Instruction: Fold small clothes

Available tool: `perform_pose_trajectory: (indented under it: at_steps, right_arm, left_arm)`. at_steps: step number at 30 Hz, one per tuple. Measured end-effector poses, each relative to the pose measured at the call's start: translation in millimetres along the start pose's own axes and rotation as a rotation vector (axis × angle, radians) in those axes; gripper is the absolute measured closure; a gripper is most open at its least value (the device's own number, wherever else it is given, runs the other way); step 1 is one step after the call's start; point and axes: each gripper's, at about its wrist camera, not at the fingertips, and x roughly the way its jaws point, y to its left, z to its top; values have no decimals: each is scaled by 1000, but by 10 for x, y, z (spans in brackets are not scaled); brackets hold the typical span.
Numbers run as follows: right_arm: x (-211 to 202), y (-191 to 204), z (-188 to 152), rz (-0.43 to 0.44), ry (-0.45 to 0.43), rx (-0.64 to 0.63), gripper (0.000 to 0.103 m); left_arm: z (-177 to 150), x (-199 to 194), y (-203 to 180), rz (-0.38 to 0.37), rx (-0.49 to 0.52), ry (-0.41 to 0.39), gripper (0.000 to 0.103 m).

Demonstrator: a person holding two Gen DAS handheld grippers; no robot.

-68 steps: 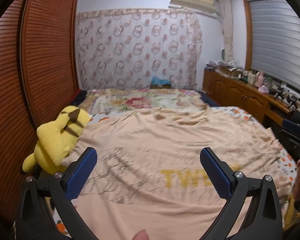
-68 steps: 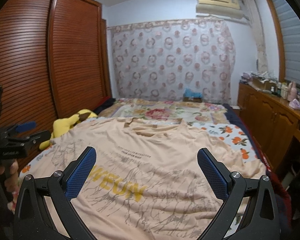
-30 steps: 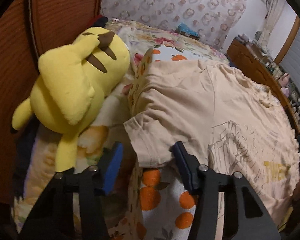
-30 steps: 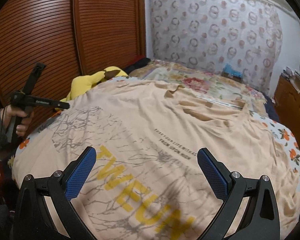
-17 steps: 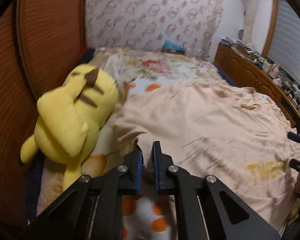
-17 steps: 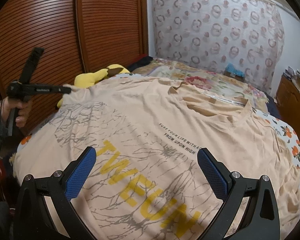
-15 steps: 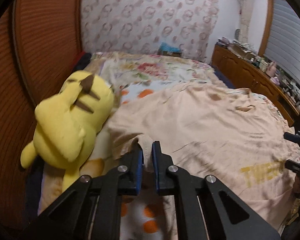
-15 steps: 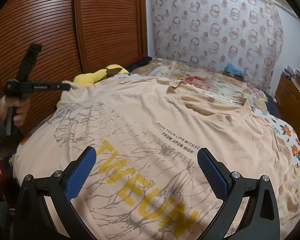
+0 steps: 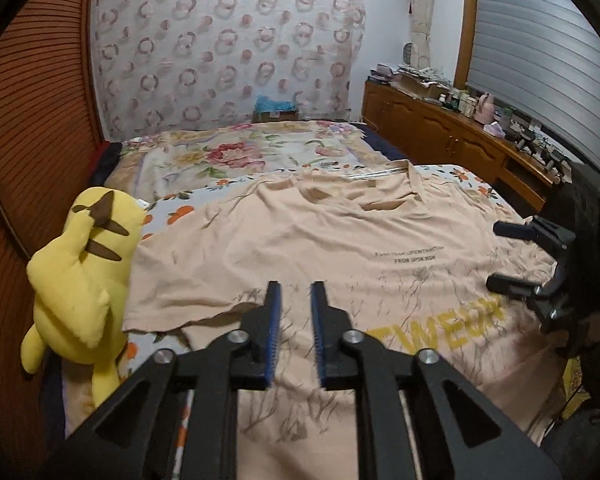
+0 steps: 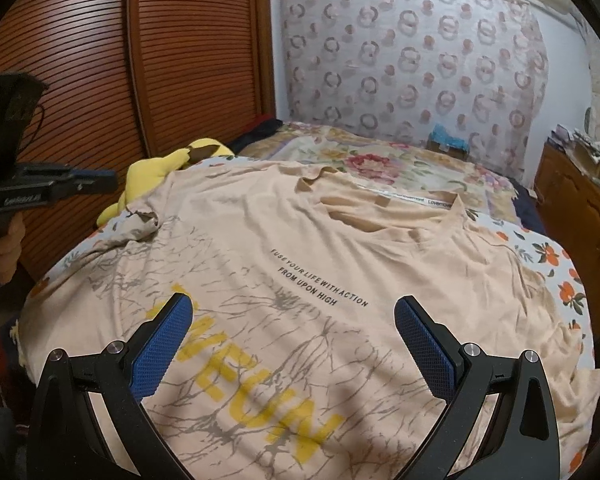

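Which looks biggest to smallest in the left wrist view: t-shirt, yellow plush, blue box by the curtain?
1. t-shirt, covers most of the bed.
2. yellow plush, though being close to the camera inflates it.
3. blue box, tiny, but it is farthest away, so its true size is unsure.

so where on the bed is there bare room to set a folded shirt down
Free: the floral quilt beyond the t-shirt collar, up to the curtain, plus a thin orange-print strip along the shirt's right edge. Crowded: the left edge, where the yellow plush lies.

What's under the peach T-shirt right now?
The T-shirt lies spread on a bedsheet with orange flowers, which shows along its right edge and beside the left sleeve. Whatever lies beneath the middle of the shirt is covered and cannot be seen.
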Motion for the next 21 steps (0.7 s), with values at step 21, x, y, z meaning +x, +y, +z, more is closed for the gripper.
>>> perform_pose_trajectory:
  at_steps: [21]
  right_arm:
    - [1020,1215,1017,271,-11,-311,21]
  left_arm:
    - [-849,-442,848,226,-221,-75,40]
